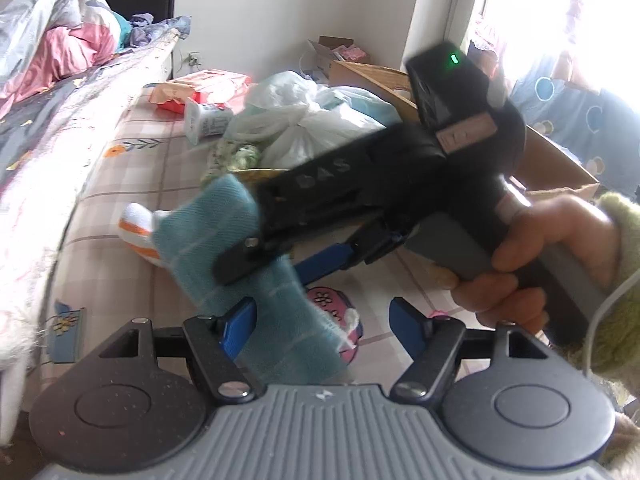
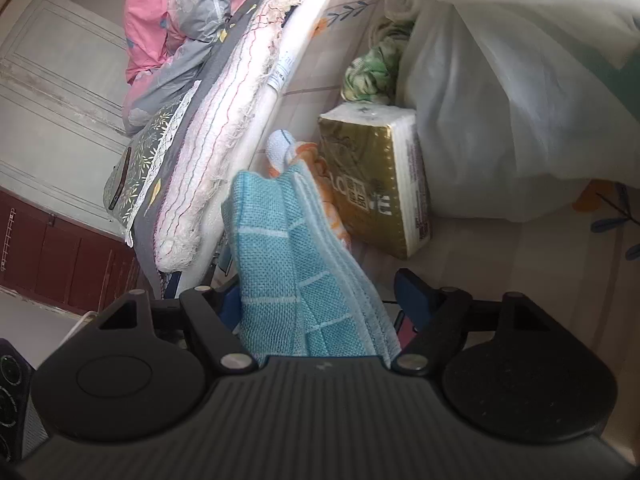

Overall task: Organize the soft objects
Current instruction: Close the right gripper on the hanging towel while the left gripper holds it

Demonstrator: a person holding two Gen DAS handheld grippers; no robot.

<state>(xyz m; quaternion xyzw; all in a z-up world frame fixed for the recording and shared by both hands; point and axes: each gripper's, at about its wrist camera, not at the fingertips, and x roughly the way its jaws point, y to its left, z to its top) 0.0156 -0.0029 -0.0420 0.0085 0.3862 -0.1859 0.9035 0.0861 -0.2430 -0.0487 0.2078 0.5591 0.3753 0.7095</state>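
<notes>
Left wrist view: the left gripper (image 1: 324, 322) has its blue fingers (image 1: 240, 326) spread wide. A folded light-blue checked cloth (image 1: 224, 236) lies between them, leaning against the left finger and clear of the right one, so the pads do not press it from both sides. The right gripper (image 1: 280, 256), a black tool gripped by a hand (image 1: 532, 256) in a green fuzzy sleeve (image 1: 616, 280), crosses in front from the right; its fingertips reach the cloth's middle, but whether they pinch it I cannot tell from here. Just beyond the cloth lies a white sock with orange stripes (image 1: 138, 230) on the checked floor mat (image 1: 120, 184). Further ahead sit white plastic bags (image 1: 304, 120), with a cardboard box (image 1: 556, 160) off to the right. Bedding (image 1: 52, 40) is piled far to the left.

Right wrist view: the right gripper (image 2: 320, 300) stands well open, and the same blue cloth (image 2: 292, 264) rises between its fingers, lying towards the left one with a gap to the right one; it is not clamped. Directly ahead of the cloth is the orange-striped sock (image 2: 286, 150), and just right of that a gold-wrapped tissue pack (image 2: 372, 184). A large white plastic bag (image 2: 500, 120) fills the right side. Ahead, beside the bag, sits a green patterned fabric bundle (image 2: 372, 76), and folded quilts (image 2: 224, 140) run along the left.
</notes>
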